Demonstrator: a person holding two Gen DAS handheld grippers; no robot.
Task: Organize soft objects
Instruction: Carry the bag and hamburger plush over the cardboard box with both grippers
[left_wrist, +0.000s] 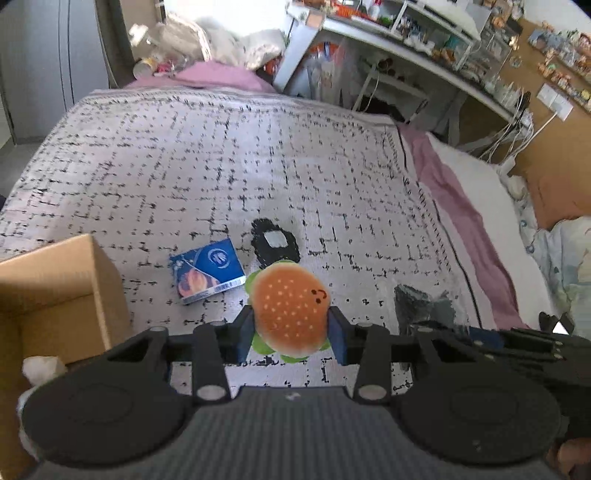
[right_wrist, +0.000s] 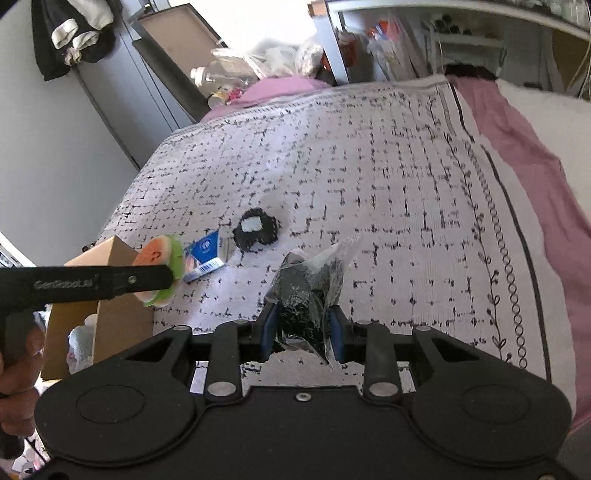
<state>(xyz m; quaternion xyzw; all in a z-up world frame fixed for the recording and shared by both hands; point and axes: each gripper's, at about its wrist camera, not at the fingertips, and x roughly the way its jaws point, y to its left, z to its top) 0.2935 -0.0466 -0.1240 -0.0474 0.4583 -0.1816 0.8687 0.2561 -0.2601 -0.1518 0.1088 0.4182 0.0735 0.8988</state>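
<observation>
Both tools lifted over the bed, each pinching a soft thing.

The left tool squeezes a round orange-and-green plush hamburger toy across its middle; it looks light and squashy, so a mid-body pinch should hold. The right tool clamps a crinkly clear plastic bag of black fabric, likely slippery. Both point steeply down above the black-patterned white blanket, near the open brown cardboard box.
</observation>
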